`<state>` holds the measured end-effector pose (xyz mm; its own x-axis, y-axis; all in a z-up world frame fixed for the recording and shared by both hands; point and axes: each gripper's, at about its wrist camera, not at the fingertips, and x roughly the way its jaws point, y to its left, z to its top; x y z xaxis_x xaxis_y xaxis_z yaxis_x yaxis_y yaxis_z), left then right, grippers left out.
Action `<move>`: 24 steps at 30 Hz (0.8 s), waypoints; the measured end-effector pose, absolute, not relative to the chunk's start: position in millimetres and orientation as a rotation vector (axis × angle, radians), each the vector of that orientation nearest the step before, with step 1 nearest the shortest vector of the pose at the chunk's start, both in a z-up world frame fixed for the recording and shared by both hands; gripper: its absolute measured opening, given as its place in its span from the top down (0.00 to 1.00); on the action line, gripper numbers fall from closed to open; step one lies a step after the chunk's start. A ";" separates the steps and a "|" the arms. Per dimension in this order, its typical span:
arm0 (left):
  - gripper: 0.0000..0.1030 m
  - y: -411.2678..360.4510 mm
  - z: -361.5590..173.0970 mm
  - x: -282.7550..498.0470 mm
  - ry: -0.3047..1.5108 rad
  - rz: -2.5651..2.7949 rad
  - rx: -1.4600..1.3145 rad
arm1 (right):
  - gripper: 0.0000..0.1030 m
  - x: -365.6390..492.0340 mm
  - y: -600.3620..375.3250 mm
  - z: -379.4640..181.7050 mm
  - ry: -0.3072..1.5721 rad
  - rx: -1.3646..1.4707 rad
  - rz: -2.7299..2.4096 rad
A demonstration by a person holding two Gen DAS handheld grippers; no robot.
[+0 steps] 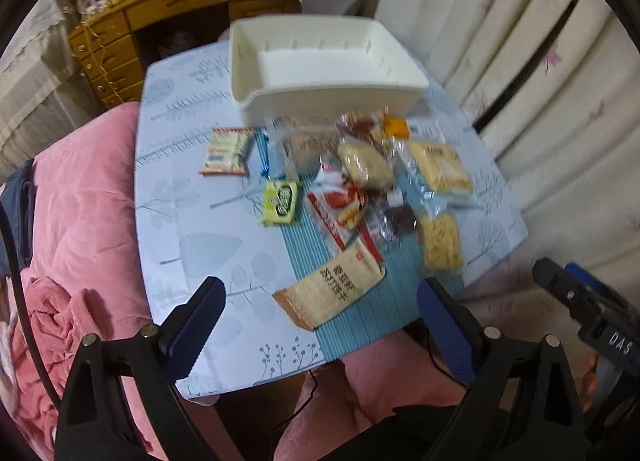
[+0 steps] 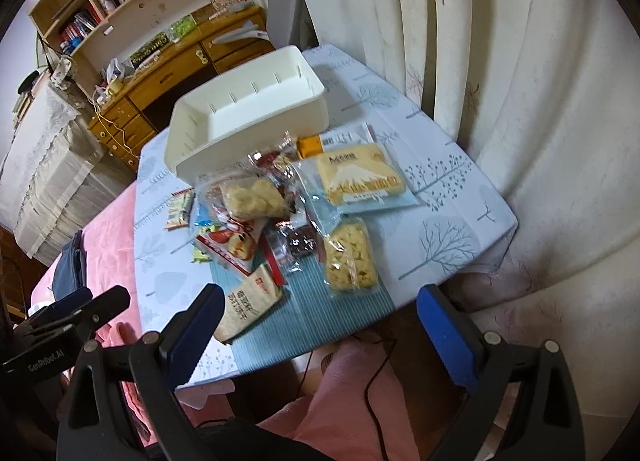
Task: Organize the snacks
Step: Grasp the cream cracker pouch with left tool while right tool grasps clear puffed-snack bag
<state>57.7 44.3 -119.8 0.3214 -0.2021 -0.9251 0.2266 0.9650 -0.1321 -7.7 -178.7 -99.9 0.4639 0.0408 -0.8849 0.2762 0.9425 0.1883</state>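
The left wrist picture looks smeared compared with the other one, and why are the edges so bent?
Left wrist view: motion blur softens the snack pile and white bin. Right wrist view: sharper, print on the bread packet almost readable. Both: fisheye lens bows the curtain and table edges, with dark corners.

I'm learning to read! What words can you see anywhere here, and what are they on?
"DAS": on the right gripper, seen in the left wrist view.
"GenRobot.AI": on the left gripper, seen in the right wrist view.
Tan snack packet: large printed characters, too blurred to read.
Yellow bread packet: characters too small to read.
Green packet: logo blurred.
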 end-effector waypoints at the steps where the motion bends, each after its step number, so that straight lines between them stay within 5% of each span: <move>1: 0.09 42.1 -126.1 59.2 1.227 -0.284 0.041 | 0.05 -6.2 -178.9 -103.3 1.092 0.323 -0.149; 7: 0.20 26.5 -162.7 67.0 1.329 -0.301 0.131 | 0.05 4.8 -184.6 -126.7 1.135 0.295 -0.153; 24: 0.20 -31.5 -272.5 103.2 1.633 -0.333 0.386 | 0.14 76.0 -197.9 -219.3 1.469 0.292 -0.086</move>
